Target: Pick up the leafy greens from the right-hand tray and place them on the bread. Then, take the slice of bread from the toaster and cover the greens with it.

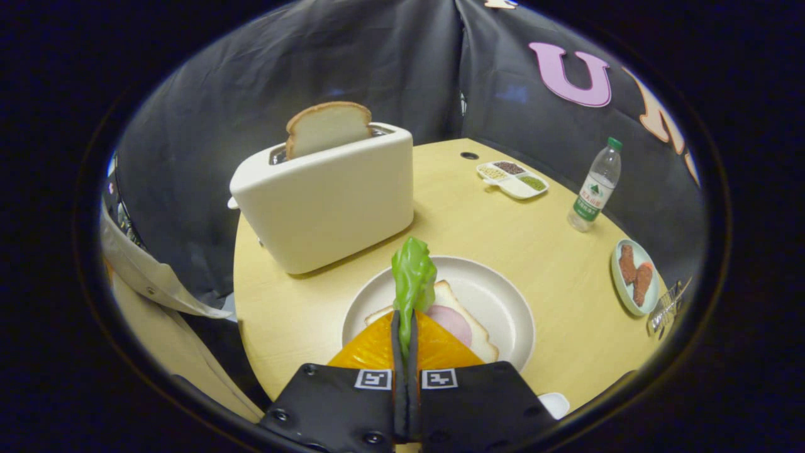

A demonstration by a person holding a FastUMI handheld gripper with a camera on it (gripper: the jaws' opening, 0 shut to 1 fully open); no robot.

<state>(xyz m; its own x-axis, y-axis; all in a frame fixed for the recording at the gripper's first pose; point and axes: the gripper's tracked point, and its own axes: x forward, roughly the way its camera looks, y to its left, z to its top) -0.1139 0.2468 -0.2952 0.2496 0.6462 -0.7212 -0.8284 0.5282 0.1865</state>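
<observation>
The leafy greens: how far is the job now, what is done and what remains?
Done: the leafy greens are picked up, pinched between both fingers of the claw. In hand: they hang over the bread with a pink slice on it, on the plate, not yet laid down. Left: release them, then take the slice of bread standing in the toaster and cover them.

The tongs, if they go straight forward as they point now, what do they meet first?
Probably the white toaster. The tongs, shut on the lettuce leaf, point at it above the plate; depth is unclear.
</observation>
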